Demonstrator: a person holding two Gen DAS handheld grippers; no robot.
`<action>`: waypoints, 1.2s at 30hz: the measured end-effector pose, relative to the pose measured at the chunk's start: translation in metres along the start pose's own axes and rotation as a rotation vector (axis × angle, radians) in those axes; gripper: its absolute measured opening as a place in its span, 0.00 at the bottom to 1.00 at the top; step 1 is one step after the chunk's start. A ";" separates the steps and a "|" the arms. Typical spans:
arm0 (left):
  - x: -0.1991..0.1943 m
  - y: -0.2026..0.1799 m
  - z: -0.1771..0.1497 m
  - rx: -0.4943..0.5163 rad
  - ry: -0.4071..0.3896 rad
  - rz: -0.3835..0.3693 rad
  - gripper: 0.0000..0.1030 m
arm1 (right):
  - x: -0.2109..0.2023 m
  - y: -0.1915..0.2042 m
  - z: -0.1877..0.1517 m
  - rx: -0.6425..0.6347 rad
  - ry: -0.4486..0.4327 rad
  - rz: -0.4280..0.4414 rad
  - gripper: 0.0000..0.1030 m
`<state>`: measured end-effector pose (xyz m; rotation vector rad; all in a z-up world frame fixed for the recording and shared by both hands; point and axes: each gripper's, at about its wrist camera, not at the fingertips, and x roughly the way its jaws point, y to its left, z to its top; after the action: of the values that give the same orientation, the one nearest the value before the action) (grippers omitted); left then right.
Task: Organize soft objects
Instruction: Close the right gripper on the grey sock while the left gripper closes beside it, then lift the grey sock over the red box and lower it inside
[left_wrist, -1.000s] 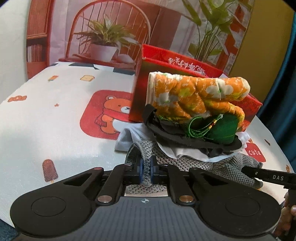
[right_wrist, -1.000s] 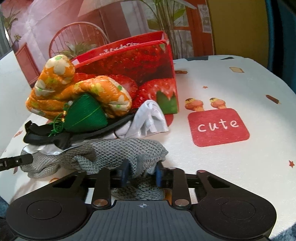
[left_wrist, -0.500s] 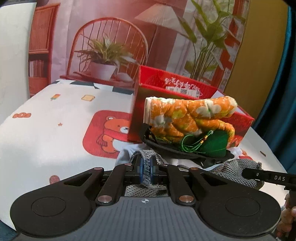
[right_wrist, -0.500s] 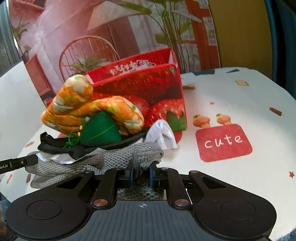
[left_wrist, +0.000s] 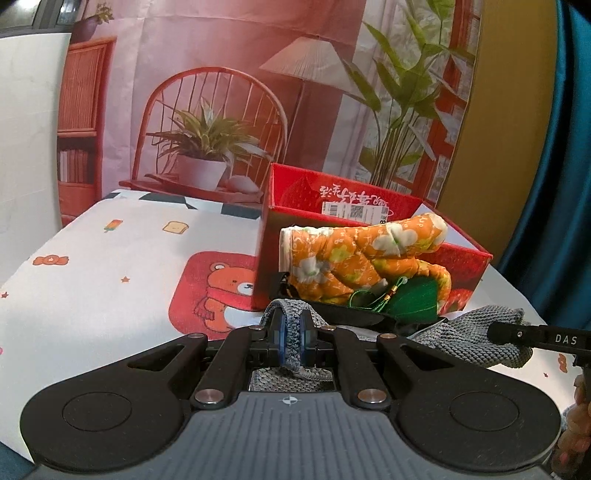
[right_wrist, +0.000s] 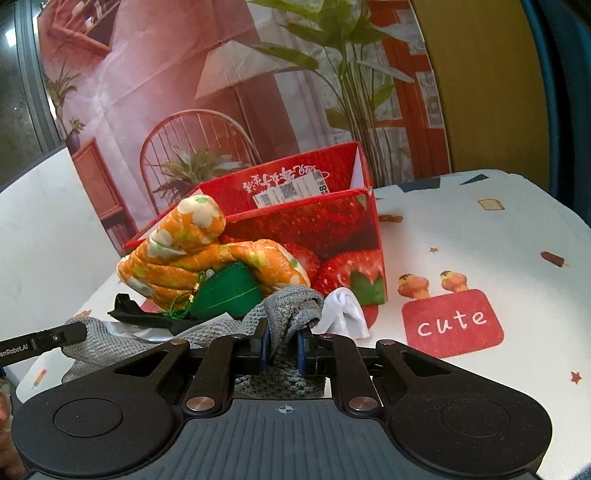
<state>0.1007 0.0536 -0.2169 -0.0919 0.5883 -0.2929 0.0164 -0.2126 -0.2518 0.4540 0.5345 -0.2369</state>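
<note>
Table: your cartoon-print cloth covers it, and everything sits on it.
Red box: it stands open-topped behind the pile, strawberries printed on its wall.
Grey knit cloth: you hold it at both ends, with the pile resting on it.
Orange floral mitt: it tops the pile, just in front of the box.
Green pouch: tucked under the mitt (beaded cord attached).
White cloth: probably a sock; beside the box corner.
Left gripper: your jaws are clamped on a knit fold.
Right gripper: pinched tight on the other knit edge.
</note>
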 end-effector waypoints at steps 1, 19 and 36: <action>0.000 0.000 0.000 0.000 0.001 0.000 0.08 | 0.000 0.000 0.000 0.002 -0.002 0.001 0.13; -0.039 -0.002 0.040 0.003 -0.176 -0.026 0.08 | -0.033 0.014 0.027 -0.047 -0.134 0.053 0.12; -0.006 -0.041 0.125 0.110 -0.238 -0.038 0.08 | -0.026 0.028 0.119 -0.144 -0.261 0.058 0.12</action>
<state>0.1557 0.0164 -0.1026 -0.0313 0.3340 -0.3451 0.0554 -0.2422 -0.1365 0.2919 0.2805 -0.1966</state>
